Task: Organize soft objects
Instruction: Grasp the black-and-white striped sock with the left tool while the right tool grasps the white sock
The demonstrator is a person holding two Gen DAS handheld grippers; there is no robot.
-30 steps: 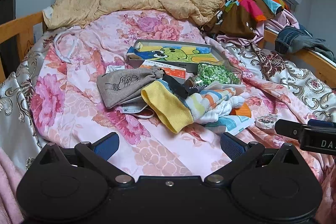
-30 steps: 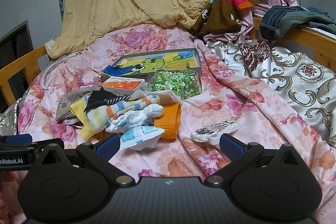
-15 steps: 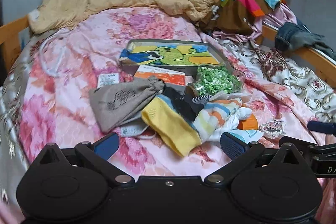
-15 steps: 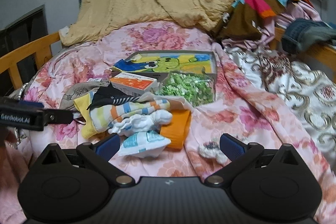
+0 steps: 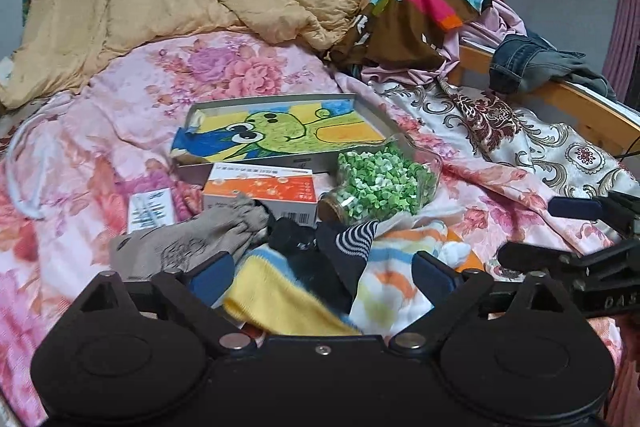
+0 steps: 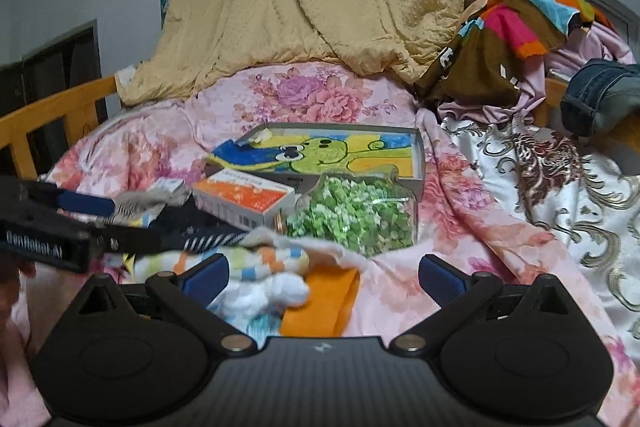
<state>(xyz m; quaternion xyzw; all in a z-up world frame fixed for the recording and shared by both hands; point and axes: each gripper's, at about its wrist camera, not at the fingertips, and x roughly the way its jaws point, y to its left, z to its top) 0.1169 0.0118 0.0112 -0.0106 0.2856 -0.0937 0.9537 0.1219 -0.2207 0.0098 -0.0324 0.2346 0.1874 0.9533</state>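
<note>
Down on the floral quilt (image 5: 120, 131) we hold both grippers low over one heap of soft things. Leftmost lies a small printed packet (image 5: 150, 209), then a grey drawstring pouch (image 5: 188, 243) whose near edge sits behind the left gripper's (image 5: 322, 277) left finger. That tool's fingers are spread wide, and between them lie a yellow sock (image 5: 276, 303), a black sock (image 5: 292, 239), a navy striped sock (image 5: 348, 235) and a pastel-striped sock (image 5: 384, 287); we see no pad pressing on any of them. Behind the heap stands an orange-and-white carton (image 5: 260, 193), touching the socks, and behind that a shallow tin with a green cartoon frog (image 5: 280, 131). Just right of the carton a clear jar of green pieces (image 5: 380, 187) lies on its side. Farther right, the right gripper (image 6: 322, 277) is likewise spread, with a white sock (image 6: 276, 289) and an orange cloth (image 6: 324, 299) between its fingers, neither pinched. Beyond, a gold-patterned satin cover (image 5: 520, 147) runs toward the wooden rail (image 5: 592, 111), where jeans (image 5: 528, 63) hang.
</note>
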